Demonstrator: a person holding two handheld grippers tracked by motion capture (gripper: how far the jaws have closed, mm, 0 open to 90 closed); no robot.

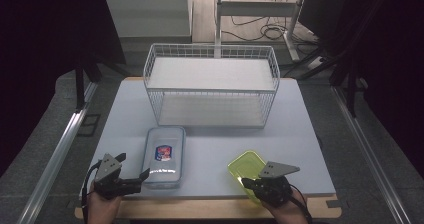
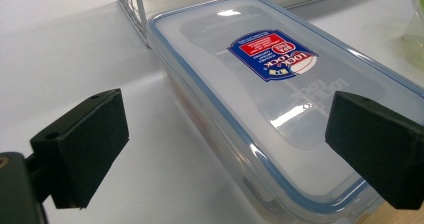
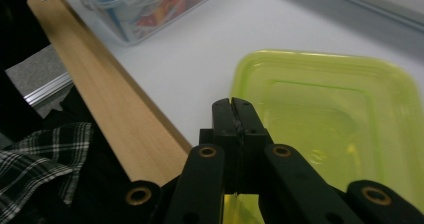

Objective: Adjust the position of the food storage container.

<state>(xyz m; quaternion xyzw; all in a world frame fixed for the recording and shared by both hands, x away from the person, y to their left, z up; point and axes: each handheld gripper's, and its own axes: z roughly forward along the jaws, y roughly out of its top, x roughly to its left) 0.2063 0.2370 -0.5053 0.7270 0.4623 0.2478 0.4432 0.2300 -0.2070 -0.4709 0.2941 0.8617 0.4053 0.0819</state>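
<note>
A clear lidded box point(image 1: 164, 156) with a blue seal and a red-and-blue label lies on the white table, left of centre. My left gripper point(image 1: 133, 167) stands open at its near left corner. In the left gripper view the box point(image 2: 270, 84) lies between the two wide-apart pads, untouched. A yellow-green container point(image 1: 245, 165) sits at the near right. My right gripper point(image 1: 249, 183) is shut at its near edge. In the right gripper view its pads meet at the rim of the container point(image 3: 330, 104), and I see nothing between them.
A white wire basket point(image 1: 210, 84) stands at the back middle of the table, its corner point(image 2: 131, 9) just beyond the box. A wooden strip point(image 1: 200, 209) runs along the table's near edge point(image 3: 110, 104). A checked sleeve point(image 3: 35, 169) shows beside it.
</note>
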